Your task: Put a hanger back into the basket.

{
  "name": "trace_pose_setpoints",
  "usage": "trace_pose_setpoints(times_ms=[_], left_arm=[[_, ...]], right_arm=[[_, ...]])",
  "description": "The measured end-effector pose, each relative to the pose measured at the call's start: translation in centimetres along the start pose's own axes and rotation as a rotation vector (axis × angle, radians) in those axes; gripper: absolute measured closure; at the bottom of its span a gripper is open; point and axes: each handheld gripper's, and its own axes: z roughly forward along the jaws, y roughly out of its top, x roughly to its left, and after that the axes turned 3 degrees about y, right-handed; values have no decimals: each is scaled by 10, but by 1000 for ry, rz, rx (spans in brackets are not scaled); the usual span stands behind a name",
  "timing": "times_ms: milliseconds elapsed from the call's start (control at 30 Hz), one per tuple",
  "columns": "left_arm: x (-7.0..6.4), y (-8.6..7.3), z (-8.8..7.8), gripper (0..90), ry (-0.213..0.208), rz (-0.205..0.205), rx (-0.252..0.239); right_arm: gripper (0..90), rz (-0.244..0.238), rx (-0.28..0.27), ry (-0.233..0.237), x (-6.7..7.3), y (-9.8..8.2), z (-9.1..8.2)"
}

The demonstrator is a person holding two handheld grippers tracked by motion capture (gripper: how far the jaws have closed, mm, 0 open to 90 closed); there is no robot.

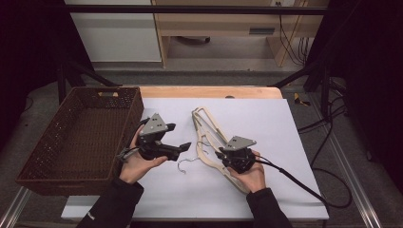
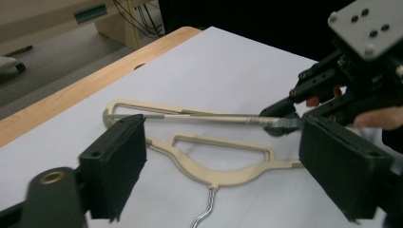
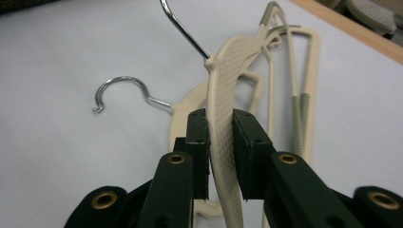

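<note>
Two cream plastic hangers (image 1: 207,124) with metal hooks are on the white sheet (image 1: 266,123). My right gripper (image 3: 222,133) is shut on the textured arm of one hanger (image 3: 228,71), which stands on edge with its hook (image 3: 183,31) pointing away. In the high view that gripper (image 1: 222,156) sits at the centre right. The second hanger (image 2: 223,178) lies flat under it, its hook (image 1: 184,164) toward the front. My left gripper (image 1: 184,147) hovers left of the hangers, open, with nothing held. In its own view the left gripper (image 2: 223,156) frames the flat hanger from above.
A dark brown wicker basket (image 1: 81,137) stands at the table's left, close beside my left hand. The wooden table edge (image 1: 209,91) runs along the back. A black cable (image 1: 304,187) trails from the right gripper across the sheet's right front.
</note>
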Motion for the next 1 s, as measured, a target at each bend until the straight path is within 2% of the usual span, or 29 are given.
trace_pose_setpoints(times_ms=[100, 133, 233, 367, 400, 467, 567, 700, 767, 800, 833, 867, 1000], left_arm=[[1, -10, -9, 127, 1, -1, -9], [1, -18, -14, 123, -1, -10, -17], [1, -25, -16, 120, 3, -16, -15], [1, -45, -20, 113, -2, -29, -16], [1, -45, -20, 109, -2, -29, -16], [1, -50, -20, 106, 6, -33, -5], [0, -53, -21, 87, 13, -34, -6], [0, -57, -20, 77, 24, -39, 6], [0, -58, -18, 76, 25, -39, 15], [0, -58, -15, 73, 29, -32, 30], [0, -58, -15, 74, 29, -32, 30], [0, -57, -12, 73, 22, -28, 38], [-2, -46, -10, 74, 14, -7, 25]], right_arm=[[794, 12, -9, -11, -5, 0, -5], [805, 12, -20, -33, -9, -1, -10], [817, 14, -27, -54, -13, -1, -15], [849, 28, -54, -103, -25, -4, -25], [849, 28, -54, -103, -25, -4, -25], [865, 27, -64, -139, -31, -5, -32], [867, 70, -96, -127, -43, -10, -44], [868, 75, -109, -126, -47, -10, -52], [868, 82, -137, -91, -47, -8, -58], [868, 95, -169, -32, -44, -5, -61], [868, 95, -169, -32, -44, -5, -61], [868, 96, -179, 34, -38, -1, -61], [868, 83, -173, 145, -24, 8, -53]])
